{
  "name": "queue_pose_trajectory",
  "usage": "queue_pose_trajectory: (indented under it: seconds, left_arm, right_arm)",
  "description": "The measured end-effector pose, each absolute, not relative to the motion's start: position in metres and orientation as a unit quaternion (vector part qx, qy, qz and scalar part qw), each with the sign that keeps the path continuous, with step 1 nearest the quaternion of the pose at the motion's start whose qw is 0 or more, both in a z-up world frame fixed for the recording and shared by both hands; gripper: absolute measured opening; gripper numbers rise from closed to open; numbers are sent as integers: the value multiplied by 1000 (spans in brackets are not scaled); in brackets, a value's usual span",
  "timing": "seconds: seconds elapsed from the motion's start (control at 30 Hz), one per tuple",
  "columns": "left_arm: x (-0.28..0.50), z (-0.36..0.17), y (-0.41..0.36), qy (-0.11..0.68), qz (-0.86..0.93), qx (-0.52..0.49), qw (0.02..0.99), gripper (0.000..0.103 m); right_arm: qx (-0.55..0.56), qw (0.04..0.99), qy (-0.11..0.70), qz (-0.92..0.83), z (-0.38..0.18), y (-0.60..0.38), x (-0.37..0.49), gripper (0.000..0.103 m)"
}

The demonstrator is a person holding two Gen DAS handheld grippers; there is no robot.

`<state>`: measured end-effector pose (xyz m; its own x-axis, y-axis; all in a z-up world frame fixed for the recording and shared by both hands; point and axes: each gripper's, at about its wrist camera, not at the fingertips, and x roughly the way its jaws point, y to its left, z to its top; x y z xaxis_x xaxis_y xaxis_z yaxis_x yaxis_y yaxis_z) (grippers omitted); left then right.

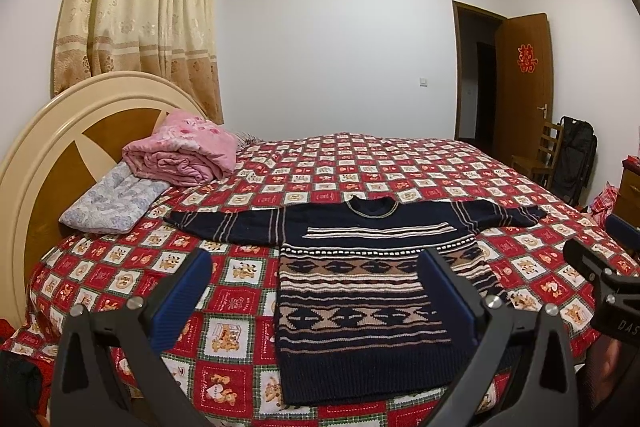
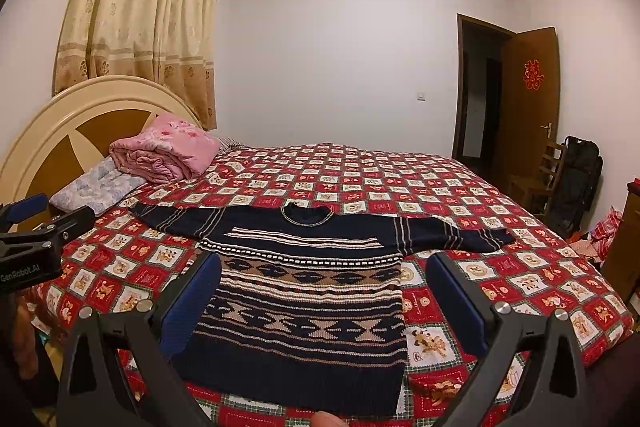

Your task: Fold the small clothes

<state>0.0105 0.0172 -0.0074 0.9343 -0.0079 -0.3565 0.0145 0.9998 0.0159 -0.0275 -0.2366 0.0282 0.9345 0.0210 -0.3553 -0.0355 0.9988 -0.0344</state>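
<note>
A small dark navy knitted sweater [image 1: 360,287] with tan and white patterned bands lies flat on the bed, front up, sleeves spread to both sides and hem toward me. My left gripper [image 1: 316,279] hovers open above the hem's left part, nothing between its blue pads. In the right wrist view the same sweater [image 2: 312,307] fills the middle, and my right gripper [image 2: 324,283] hangs open over its lower body, holding nothing. The other gripper [image 2: 36,227] shows at the left edge there, and the right one [image 1: 608,267] at the right edge of the left wrist view.
The bed has a red checked cartoon bedspread [image 1: 360,167]. A folded pink quilt [image 1: 180,151] and a pale blue pillow [image 1: 112,203] lie by the round headboard [image 1: 48,147]. A chair [image 1: 540,155], a black bag [image 1: 576,155] and an open door [image 1: 524,75] are at far right.
</note>
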Motion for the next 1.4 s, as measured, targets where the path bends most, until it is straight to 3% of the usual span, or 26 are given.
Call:
queue_pose_trajectory:
  seconds: [1.4]
  left_arm:
    - [15, -18, 22, 190, -1, 10, 982, 103]
  right_arm:
    - [-29, 980, 194, 25, 18, -229, -25, 102]
